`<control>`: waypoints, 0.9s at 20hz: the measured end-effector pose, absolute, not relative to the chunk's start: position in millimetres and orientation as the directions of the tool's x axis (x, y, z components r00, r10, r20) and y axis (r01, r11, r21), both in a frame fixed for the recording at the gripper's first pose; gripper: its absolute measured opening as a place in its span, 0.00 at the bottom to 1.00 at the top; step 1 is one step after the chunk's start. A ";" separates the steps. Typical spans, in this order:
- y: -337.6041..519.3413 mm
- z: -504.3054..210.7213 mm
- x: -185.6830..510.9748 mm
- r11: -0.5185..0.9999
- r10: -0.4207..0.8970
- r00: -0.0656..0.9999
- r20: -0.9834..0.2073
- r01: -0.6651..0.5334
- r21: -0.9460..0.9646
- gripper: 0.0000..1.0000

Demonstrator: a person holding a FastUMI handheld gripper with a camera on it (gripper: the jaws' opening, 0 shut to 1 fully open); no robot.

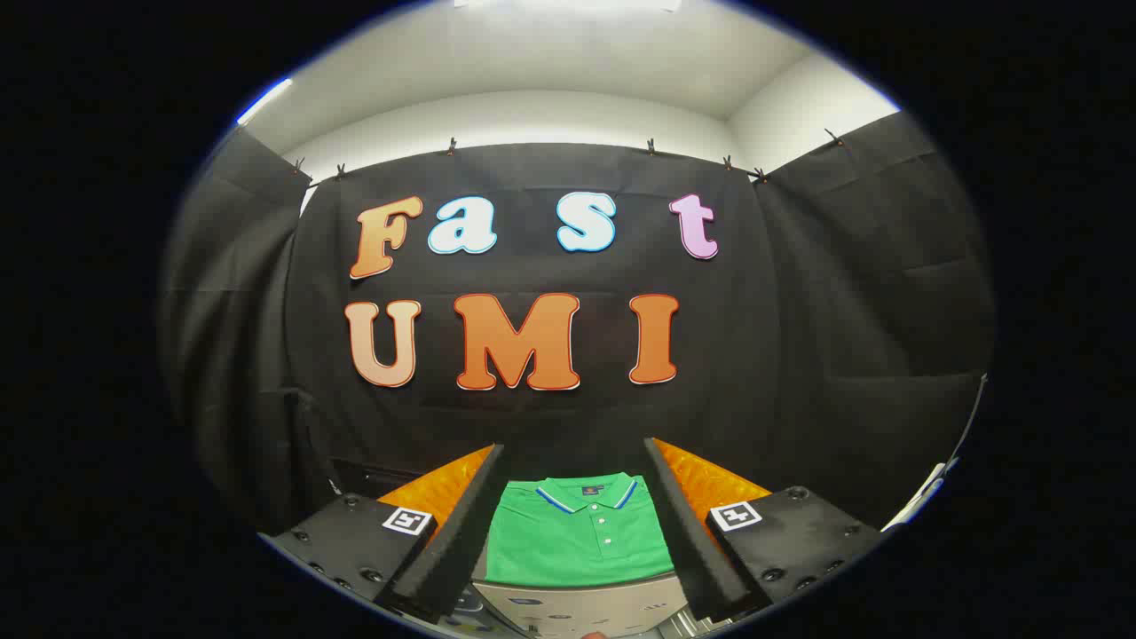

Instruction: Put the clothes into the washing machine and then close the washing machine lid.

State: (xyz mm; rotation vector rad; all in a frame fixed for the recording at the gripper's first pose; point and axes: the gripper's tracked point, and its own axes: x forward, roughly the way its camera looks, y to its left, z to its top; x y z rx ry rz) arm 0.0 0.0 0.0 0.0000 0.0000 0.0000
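Gripper view | gripper [575, 515] jaws apart | green polo shirt [579, 537] beyond

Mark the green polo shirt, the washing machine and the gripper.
green polo shirt [577, 541]: gripper view, chest below the buttons.
washing machine [586, 608]: gripper view, pale top panel.
gripper [575, 524]: gripper view, midway between its open fingers.

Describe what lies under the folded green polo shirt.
The folded green polo shirt lies between the open hand-held gripper's fingers, on a pale appliance top; the surface directly beneath the shirt is covered.

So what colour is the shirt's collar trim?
Blue and white striping on the green shirt, gripper view.
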 end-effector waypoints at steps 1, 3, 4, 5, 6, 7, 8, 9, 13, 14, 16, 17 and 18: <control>-0.8 -0.6 1.0 1.000 -0.001 1.000 -0.003 0.001 -0.004 0.98; -2.9 0.4 3.2 1.000 -0.003 1.000 -0.001 0.003 -0.017 0.98; -2.7 1.1 3.8 1.000 -0.004 1.000 -0.001 0.004 -0.022 0.98; -2.2 2.1 4.2 1.000 -0.002 1.000 -0.003 0.002 -0.025 0.98; -2.3 2.6 4.0 1.000 0.000 1.000 0.001 0.000 -0.027 0.98; -3.4 3.4 4.4 1.000 -0.001 1.000 0.004 0.001 -0.030 0.98; -4.4 2.8 6.1 0.999 -0.003 1.000 0.001 0.003 -0.032 0.98; -6.5 -1.3 7.3 1.000 -0.008 1.000 -0.007 0.008 -0.026 0.98; -8.6 -6.2 11.3 1.000 -0.011 1.000 -0.008 0.011 0.002 0.98; -7.7 -3.7 13.3 1.000 -0.010 1.000 -0.005 0.010 0.003 0.98; -6.6 -4.5 15.5 1.000 -0.008 1.000 -0.006 0.008 -0.005 0.98; -7.1 -6.6 17.5 1.000 -0.011 1.000 -0.009 0.011 -0.010 0.98; -6.5 -8.3 18.5 1.000 -0.010 1.000 -0.010 0.010 -0.011 0.98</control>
